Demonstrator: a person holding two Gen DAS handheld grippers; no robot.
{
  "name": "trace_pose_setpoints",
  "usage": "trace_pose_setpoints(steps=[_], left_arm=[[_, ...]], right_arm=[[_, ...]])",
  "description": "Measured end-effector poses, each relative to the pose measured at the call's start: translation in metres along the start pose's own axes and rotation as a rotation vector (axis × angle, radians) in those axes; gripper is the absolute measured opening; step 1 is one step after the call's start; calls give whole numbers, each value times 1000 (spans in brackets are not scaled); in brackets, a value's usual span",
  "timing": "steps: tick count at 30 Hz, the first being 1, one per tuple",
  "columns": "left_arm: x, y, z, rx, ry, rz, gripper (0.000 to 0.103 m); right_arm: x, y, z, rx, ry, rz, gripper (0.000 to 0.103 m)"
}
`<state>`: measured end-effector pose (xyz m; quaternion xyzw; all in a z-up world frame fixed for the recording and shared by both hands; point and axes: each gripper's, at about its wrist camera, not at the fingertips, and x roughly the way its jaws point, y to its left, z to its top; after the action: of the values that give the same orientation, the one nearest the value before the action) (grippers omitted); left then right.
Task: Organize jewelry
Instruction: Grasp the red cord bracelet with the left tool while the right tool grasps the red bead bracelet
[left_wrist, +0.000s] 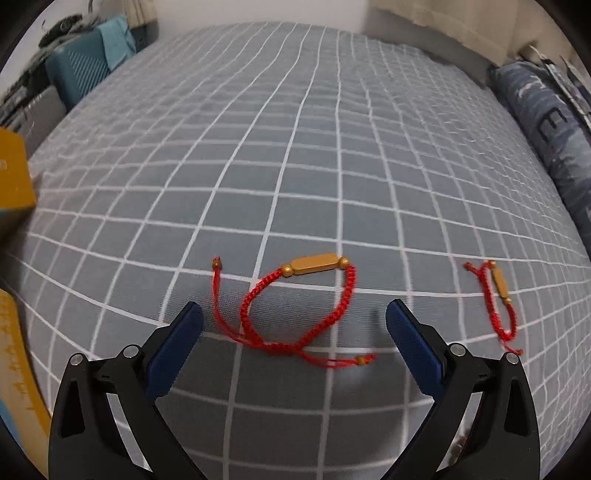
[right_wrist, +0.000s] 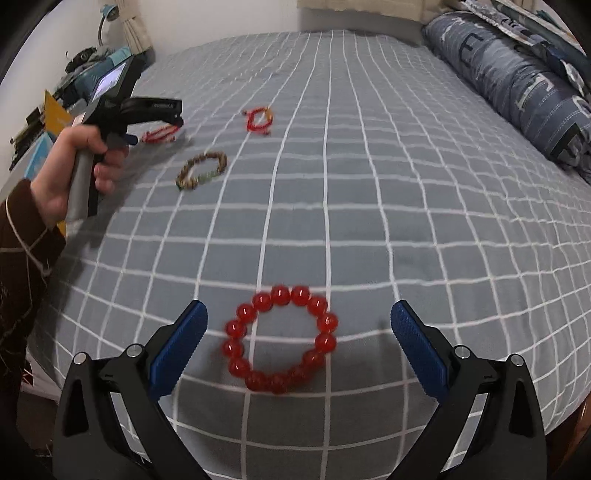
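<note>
Left wrist view first: nearest the lens, the left gripper (left_wrist: 294, 317) hangs with jaws spread wide, holding nothing. Lying between the fingertips on the checked bedspread (left_wrist: 332, 155) is a red cord bracelet (left_wrist: 295, 310) with a gold bar (left_wrist: 314, 263) at its far side. It looks feather-light and floppy; the cord would likely sag and slip, so the knot near the tails or the stiff bar seems the surest place to pinch. A second cord bracelet (left_wrist: 496, 299) lies well apart to the right. A yellow box (left_wrist: 14, 177) sits at the left edge.

Now the right wrist view: the right gripper (right_wrist: 298, 319) also stands wide open and empty, with a red bead bracelet (right_wrist: 280, 338) lying between its fingers. Those glossy beads look hard, smooth and probably slick, heavier than the cord; gripping across one side of the ring seems best. Farther off lies a brown bead bracelet (right_wrist: 201, 170).
</note>
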<state>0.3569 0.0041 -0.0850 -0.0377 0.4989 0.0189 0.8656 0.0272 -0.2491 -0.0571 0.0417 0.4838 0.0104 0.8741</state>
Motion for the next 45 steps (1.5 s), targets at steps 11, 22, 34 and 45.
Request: trace_pose_setpoints(steps=[11,22,34,45], left_arm=[[12,-6,-6,43,-9,51,95],[4,-3,-9,53,-20,58,44],[-6,1,-6,38,-37,66,9],[-37,5,-8,16,-63,48,9]], right_arm=[[22,-1,-13,11,54,2,89],[22,-3,-14,11,68,3,41],[13,-2,-12,28,41,1,13],[6,2,-4,25,4,-4,13]])
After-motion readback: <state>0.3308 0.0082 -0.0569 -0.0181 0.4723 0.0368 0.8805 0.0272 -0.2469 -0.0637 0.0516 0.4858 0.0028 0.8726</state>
